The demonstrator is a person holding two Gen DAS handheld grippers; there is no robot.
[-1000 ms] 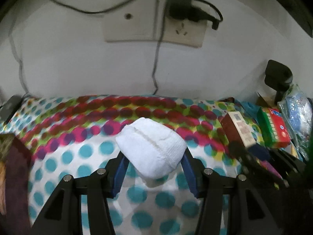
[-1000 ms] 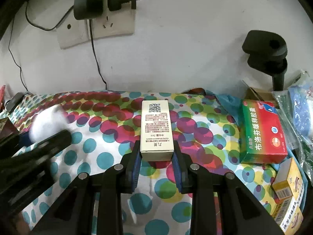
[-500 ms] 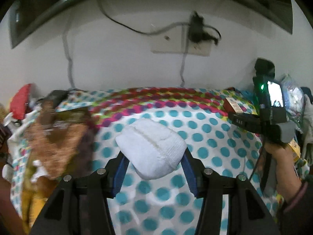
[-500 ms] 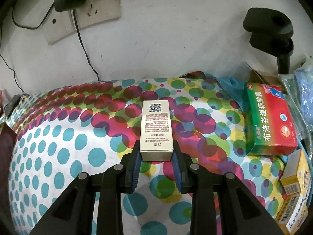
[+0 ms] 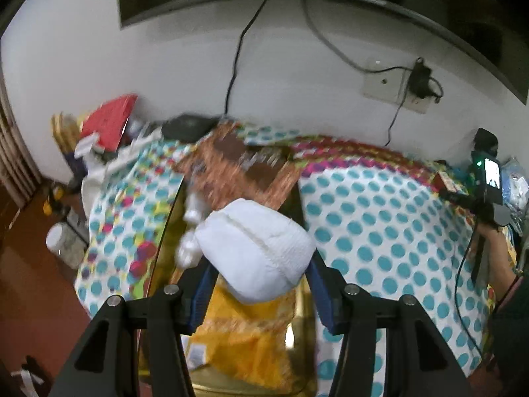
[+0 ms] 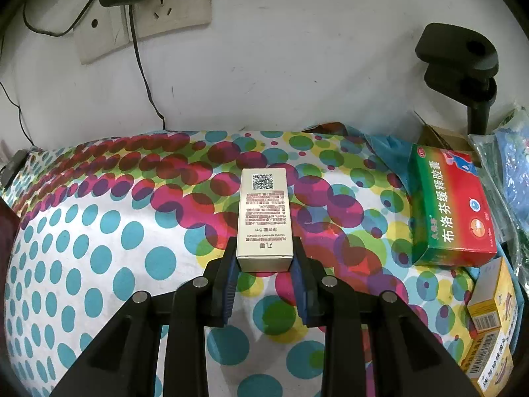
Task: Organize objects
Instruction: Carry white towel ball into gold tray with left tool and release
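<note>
My left gripper (image 5: 259, 281) is shut on a white rolled cloth (image 5: 254, 248) and holds it in the air above an open container (image 5: 165, 231) with yellow and brown packets (image 5: 244, 340) at the table's left end. My right gripper (image 6: 264, 264) is shut on a small gold box (image 6: 264, 221) with a QR code, low over the polka-dot tablecloth (image 6: 99, 248). The right gripper also shows in the left wrist view (image 5: 476, 198), far right.
A red and green medicine box (image 6: 453, 211) and yellow boxes (image 6: 492, 297) lie at the right. A black clamp (image 6: 463, 66) stands behind them. Wall sockets with plugs (image 6: 145, 6) are on the wall. Clutter (image 5: 105, 132) and floor lie left of the table.
My left gripper has swung back and left with the cloth, from over the middle of the table to above the container. My right gripper has crept forward a little with the box.
</note>
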